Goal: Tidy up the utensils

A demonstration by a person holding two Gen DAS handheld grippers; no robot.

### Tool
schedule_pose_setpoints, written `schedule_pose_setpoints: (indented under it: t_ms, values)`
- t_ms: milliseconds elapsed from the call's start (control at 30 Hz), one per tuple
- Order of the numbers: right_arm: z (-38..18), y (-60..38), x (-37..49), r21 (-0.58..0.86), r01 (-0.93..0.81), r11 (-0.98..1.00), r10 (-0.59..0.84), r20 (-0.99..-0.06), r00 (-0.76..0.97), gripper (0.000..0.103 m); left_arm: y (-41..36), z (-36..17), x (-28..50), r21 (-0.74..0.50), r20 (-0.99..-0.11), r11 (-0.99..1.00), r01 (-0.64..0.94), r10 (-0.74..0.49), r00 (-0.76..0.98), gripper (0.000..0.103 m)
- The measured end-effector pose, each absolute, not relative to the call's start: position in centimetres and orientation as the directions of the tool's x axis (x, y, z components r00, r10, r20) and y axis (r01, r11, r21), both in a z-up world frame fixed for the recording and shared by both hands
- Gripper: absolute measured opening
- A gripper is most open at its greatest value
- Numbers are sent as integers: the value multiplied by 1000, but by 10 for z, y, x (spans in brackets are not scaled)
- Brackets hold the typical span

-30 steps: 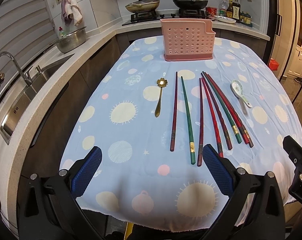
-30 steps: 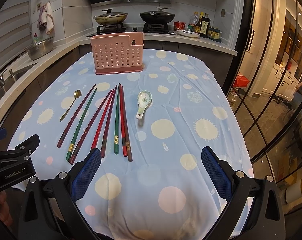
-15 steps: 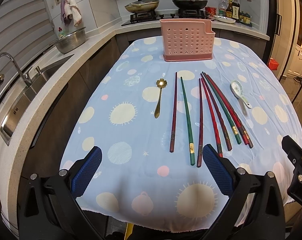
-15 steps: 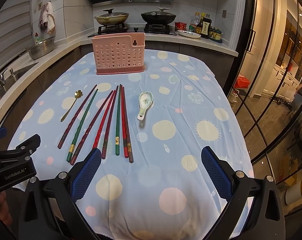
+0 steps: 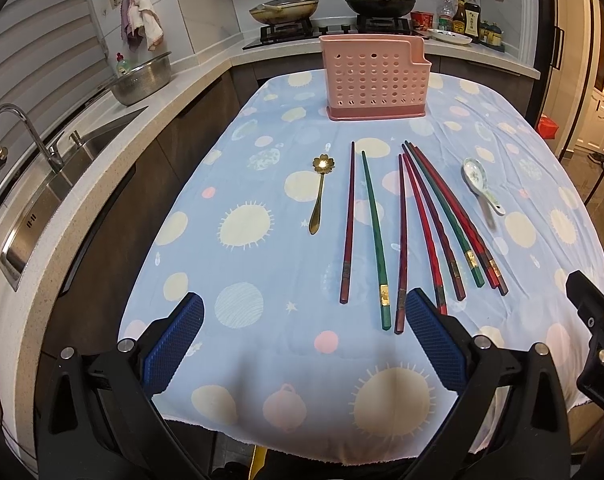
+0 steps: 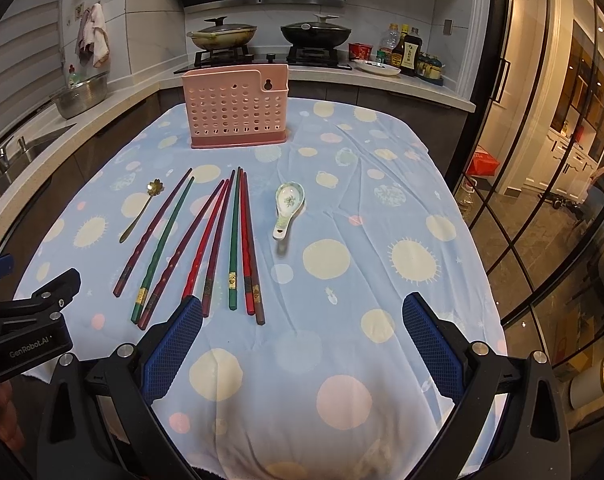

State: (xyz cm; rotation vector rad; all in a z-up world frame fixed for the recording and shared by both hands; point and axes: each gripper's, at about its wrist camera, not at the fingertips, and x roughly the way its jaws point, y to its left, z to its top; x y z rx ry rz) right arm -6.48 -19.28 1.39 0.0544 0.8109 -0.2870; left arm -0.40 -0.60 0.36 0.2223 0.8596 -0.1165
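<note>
A pink perforated utensil holder stands upright at the far end of the table. Several red and green chopsticks lie side by side on the blue dotted cloth. A gold flower-headed spoon lies left of them, and a white ceramic spoon lies right of them. My left gripper is open and empty near the front edge, short of the chopstick ends. My right gripper is open and empty, to the right of the chopstick ends.
A counter with a sink and steel bowl runs along the left. A stove with two pans stands behind the table. Glass doors are on the right. The cloth hangs over the front edge.
Both grippers have drifted slightly, so the right view sits a little closer over the table. Nothing on the table has moved.
</note>
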Motion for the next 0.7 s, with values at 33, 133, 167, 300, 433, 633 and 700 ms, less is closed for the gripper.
schedule_pose_setpoints:
  t_ms: [33,133,167,300,433,633,700]
  values:
    - [14,-193,-65,-62,273,960,-232,-721,652,96,-6,3,-4,147,-762,970,192,-12,648,96]
    - [14,-193,-65,-64,271,960,-232,-722,652,96,-6,1,-4,148,-764,970,193,-12,645,96]
    - [14,-193,-65,-64,271,960,-232,-723,651,96,-7,1,-5,148,-765,970,193,-12,644,96]
    - [13,-193,-65,-62,271,961,-231,-723,651,96,-6,0,-4,148,-765,970,190,-9,644,96]
    - [13,-192,-65,-65,270,961,-232,-723,651,96,-5,-1,-5,149,-766,971,186,-6,643,96]
    - [13,-191,-65,-71,270,960,-236,-721,652,96,-5,-2,-5,148,-765,971,186,-7,644,96]
    - [14,-190,-66,-70,270,960,-236,-721,652,96,-5,-1,-5,147,-766,971,186,-8,643,96]
